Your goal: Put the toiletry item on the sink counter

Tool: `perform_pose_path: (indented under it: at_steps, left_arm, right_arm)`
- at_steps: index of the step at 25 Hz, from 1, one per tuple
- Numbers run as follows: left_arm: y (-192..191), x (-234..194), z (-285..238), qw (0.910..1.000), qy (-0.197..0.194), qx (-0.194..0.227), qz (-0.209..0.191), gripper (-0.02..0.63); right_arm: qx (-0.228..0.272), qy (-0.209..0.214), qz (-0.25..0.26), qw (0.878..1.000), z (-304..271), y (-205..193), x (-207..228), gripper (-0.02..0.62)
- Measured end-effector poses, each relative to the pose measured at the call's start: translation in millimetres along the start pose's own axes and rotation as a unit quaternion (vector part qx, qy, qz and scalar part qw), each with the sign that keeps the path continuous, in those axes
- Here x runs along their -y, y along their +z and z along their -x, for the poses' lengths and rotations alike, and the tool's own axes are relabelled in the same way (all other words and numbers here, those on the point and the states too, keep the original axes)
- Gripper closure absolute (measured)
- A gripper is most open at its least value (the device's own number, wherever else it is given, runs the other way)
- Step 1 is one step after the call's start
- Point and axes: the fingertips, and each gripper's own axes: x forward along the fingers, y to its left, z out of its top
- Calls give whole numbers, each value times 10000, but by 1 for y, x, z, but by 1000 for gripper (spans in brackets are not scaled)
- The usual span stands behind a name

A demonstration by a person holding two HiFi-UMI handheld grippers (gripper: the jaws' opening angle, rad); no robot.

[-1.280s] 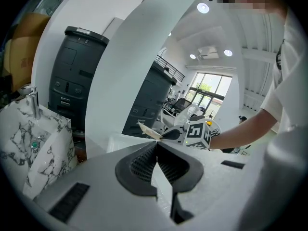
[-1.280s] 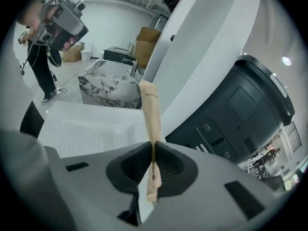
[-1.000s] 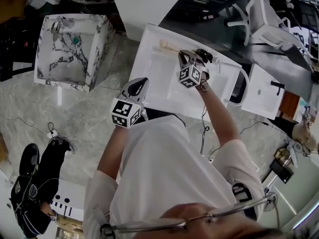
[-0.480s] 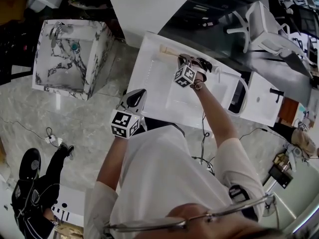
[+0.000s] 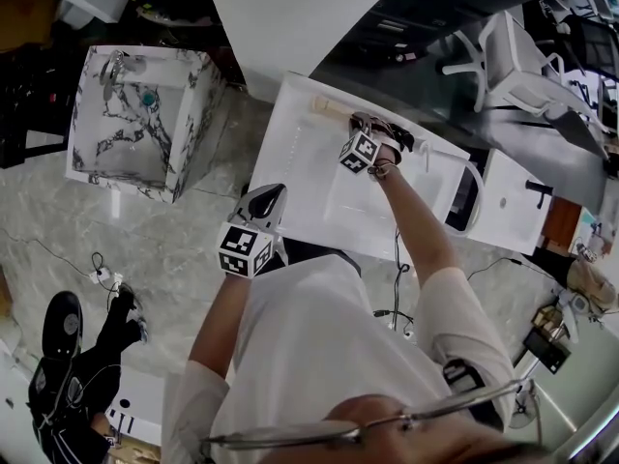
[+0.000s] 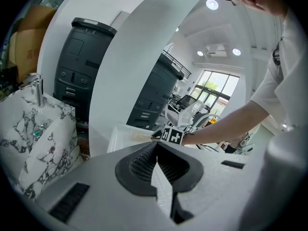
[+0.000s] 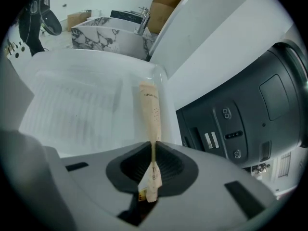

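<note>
The right gripper (image 7: 153,153) pinches the tube (image 7: 150,109), likely light and squashy, by its flat crimped end, the firmest hold, at the table's (image 5: 282,114) far edge, while the left gripper (image 6: 156,150) stays-free, closed on nothing.

Marble basin (image 5: 135,114) stands well left of left gripper (image 5: 269,193), apart from it. Chrome tap (image 5: 114,61) on its far rim, green plug (image 5: 147,98) in the bowl. Cardboard box (image 7: 166,1) just behind basin, seen ahead of right gripper (image 5: 361,122). White panel (image 5: 290,17) rises beyond both grippers. Dark grey copier (image 7: 240,124) close on right gripper's right side, w/ buttons & slots on front. White chair (image 5: 503,51) far right of right gripper, past copier. White cabinet (image 5: 513,196) w/ black handle (image 5: 539,189) right of it, nearer. Grey stone floor (image 5: 193,240) under left gripper. Cable (image 5: 100,257) on floor to its left. Person in black (image 5: 68,375) further left & nearer.
</note>
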Motion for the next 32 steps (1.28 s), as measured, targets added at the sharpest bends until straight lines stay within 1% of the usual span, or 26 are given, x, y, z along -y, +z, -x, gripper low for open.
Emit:
perform_pose_path:
  at_steps: [3,6,10,16,23,27,32]
  left_arm:
    - [-1,-5,2,10000,38,-25,18,601]
    - [-4,-10,3,9999,95,-50,64,601]
    - [-5,-14,3,9999,124,-57,82,601]
    - [-2,-18,3,9999,127,-29,48,601]
    - [0,-16,5,9999,84,-56,-54,601]
    - [4,-14,6,9999,28,-62,-132,601]
    - [7,-5,8,9996,-59,-66,-269,601]
  right_arm:
    - [-46,31,-18,10000,-4,1,0,544]
    - [-46,105,-113,9999,-6,1,0,500]
    - [-5,171,-194,9997,-3,2,-1,460]
    - [35,239,-312,9992,3,3,-1,431]
    - [164,103,-531,9984,22,7,4,436]
    - [342,-24,-795,9962,42,15,11,471]
    - [600,-148,-1221,9906,74,21,15,526]
